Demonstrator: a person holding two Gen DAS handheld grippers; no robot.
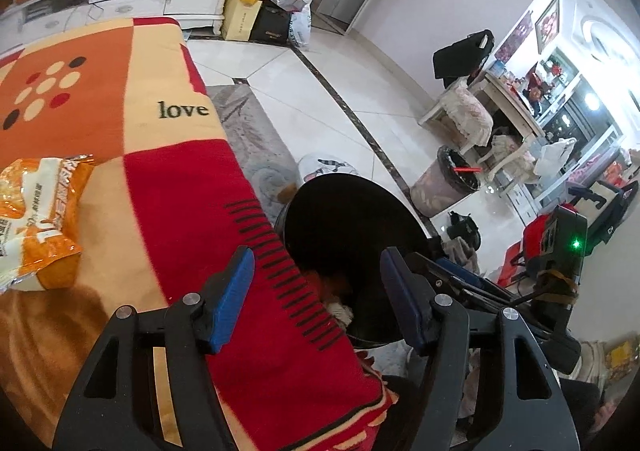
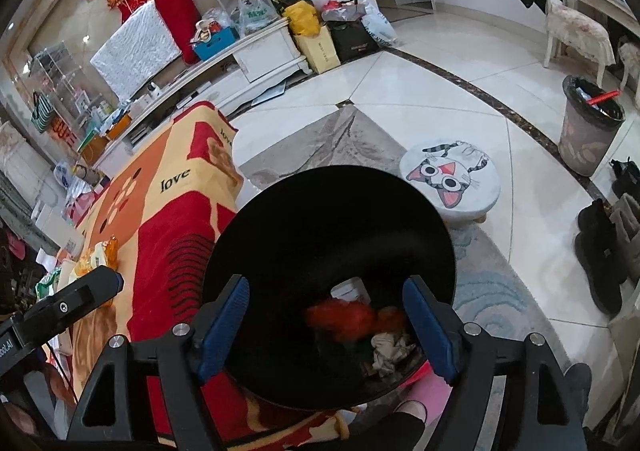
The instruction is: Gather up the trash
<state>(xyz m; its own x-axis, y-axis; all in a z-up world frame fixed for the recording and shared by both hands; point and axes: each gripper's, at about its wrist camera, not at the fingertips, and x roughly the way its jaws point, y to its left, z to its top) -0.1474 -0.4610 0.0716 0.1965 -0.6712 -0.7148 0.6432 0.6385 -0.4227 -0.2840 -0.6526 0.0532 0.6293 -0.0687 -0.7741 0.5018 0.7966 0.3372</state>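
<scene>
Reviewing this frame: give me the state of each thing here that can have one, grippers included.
Left gripper: open, nothing between its fingers.
Right gripper: open, empty, above the bin's mouth.
Black bin: upright, bag-lined, holding orange wrappers and crumpled paper.
Orange snack bag: lying on the blanket, not yet collected.
Far bin: upright, lined, a red stick poking out.

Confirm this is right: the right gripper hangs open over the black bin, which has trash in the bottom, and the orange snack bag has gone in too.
One thing is wrong: the orange snack bag is not in the black bin; it lies on the patterned blanket, as the left wrist view shows. The rest holds: the right gripper hangs open over the bin, with trash in the bottom.
</scene>
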